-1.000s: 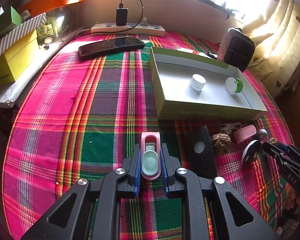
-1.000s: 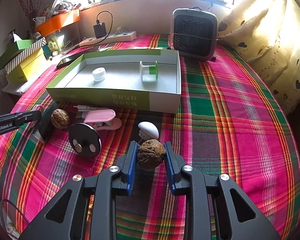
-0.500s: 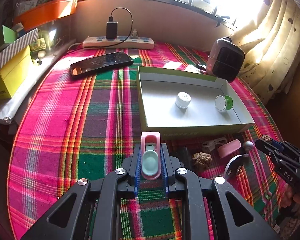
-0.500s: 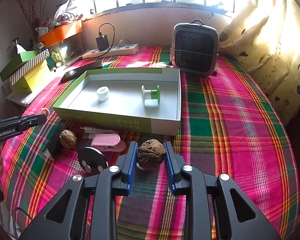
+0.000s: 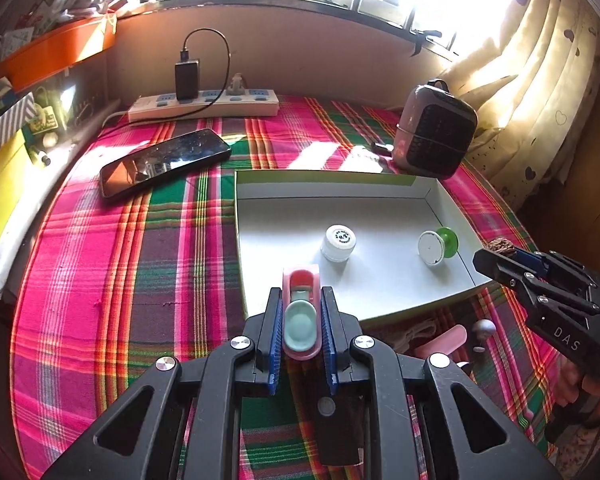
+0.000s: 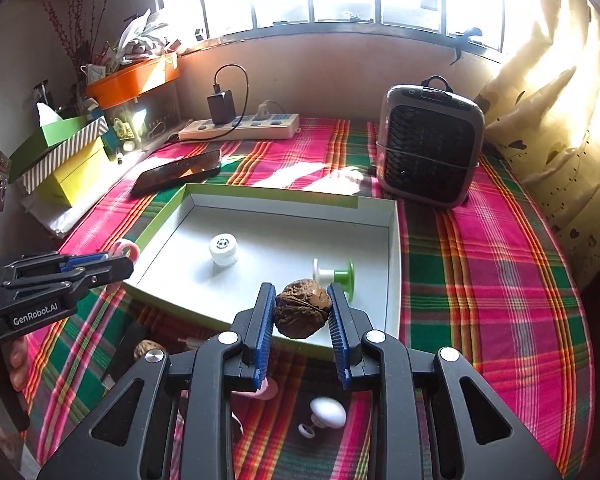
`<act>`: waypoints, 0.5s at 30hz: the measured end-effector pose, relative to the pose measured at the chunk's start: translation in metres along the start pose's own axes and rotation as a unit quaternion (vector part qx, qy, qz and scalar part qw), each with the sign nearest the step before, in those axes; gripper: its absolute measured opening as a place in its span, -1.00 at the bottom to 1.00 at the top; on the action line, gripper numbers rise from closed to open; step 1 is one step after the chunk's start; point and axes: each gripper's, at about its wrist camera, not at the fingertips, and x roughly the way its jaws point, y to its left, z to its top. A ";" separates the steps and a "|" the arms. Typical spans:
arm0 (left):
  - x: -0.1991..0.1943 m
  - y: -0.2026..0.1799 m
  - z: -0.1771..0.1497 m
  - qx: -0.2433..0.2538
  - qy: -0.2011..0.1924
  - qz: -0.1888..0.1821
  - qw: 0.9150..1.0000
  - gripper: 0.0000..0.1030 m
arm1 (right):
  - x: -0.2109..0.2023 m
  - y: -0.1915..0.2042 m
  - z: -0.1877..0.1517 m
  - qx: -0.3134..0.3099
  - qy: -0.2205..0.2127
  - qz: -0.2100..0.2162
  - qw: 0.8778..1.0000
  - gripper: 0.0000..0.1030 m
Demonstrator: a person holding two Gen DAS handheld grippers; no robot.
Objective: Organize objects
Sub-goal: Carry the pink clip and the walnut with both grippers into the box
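Left hand-held gripper clamps a pink clip above box near edge; right hand-held gripper clamps a walnut above same edge; bottle cap and spool inside box.

Each black hand-held gripper has blue ribbed pads, silver screws and white lettering.

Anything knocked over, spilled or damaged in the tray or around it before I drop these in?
Nothing stands out. In the tray, the white cap stands upright and the green spool lies on its side, both intact. The walnut and pink clip sit squarely in their grippers.
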 end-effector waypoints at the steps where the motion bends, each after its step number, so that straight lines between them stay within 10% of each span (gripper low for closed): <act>1: 0.002 -0.001 0.002 0.001 0.001 -0.004 1.000 -0.69 | 0.003 0.000 0.002 -0.001 0.001 0.000 1.000 -0.47; 15: 0.030 -0.003 0.025 0.011 0.011 -0.011 1.000 -0.69 | 0.038 0.003 0.023 -0.001 0.021 0.004 1.000 -0.47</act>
